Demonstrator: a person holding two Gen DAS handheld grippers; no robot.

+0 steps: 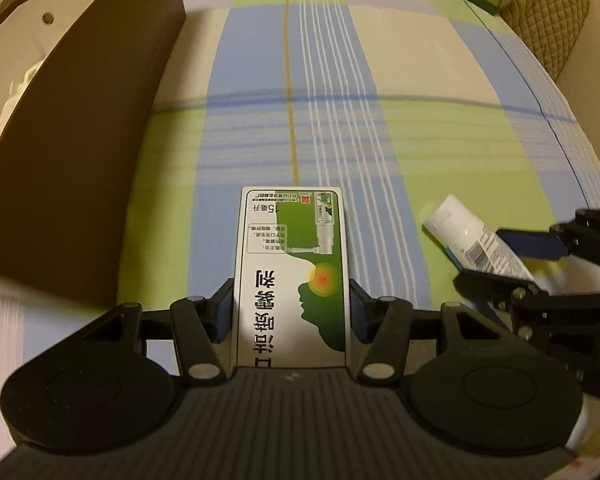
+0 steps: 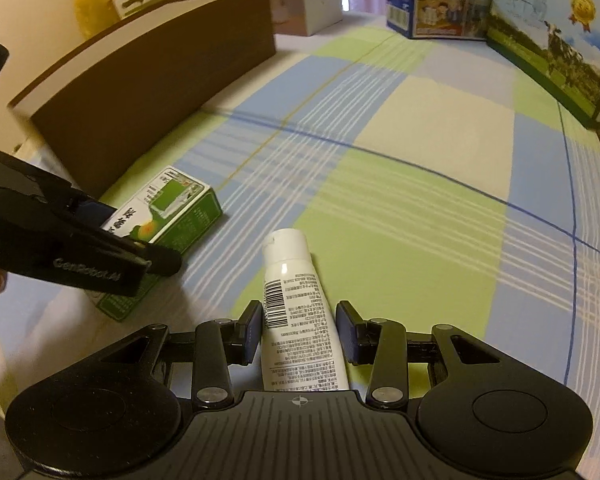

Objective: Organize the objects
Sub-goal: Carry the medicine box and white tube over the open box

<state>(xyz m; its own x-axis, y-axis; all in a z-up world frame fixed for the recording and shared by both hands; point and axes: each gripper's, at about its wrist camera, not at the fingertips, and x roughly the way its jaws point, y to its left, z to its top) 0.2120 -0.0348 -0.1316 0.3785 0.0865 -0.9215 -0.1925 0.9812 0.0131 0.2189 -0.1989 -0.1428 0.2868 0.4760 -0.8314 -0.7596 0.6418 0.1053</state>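
Now we hold two things, one in each claw, above the desk under its green, blue and cream checked cloth (image 2: 420, 184). Our left claw (image 1: 291, 306) grips the green-and-white flat cardboard medicine box (image 1: 292, 264) by its long sides, pads pressed on both edges, printed face up, far end poking out past the fingertips. Our right claw (image 2: 300, 330) sits around the white plastic squeeze tube with a barcode label (image 2: 296, 316); the left pad touches the tube, the right pad looks just beside it, so it is narrow and holding the tube, cap end pointing away from us.

Relative to the tall brown wooden board (image 2: 148, 92) standing on the cloth: the box sits just to its right, near its base, and the tube is further right again, well clear of it. From the left wrist view the tube (image 1: 476, 240) shows right of the box, with the right claw (image 1: 540, 264) on it. Picture-printed cartons (image 2: 548, 40) stand far right of the board, at the cloth's back edge.
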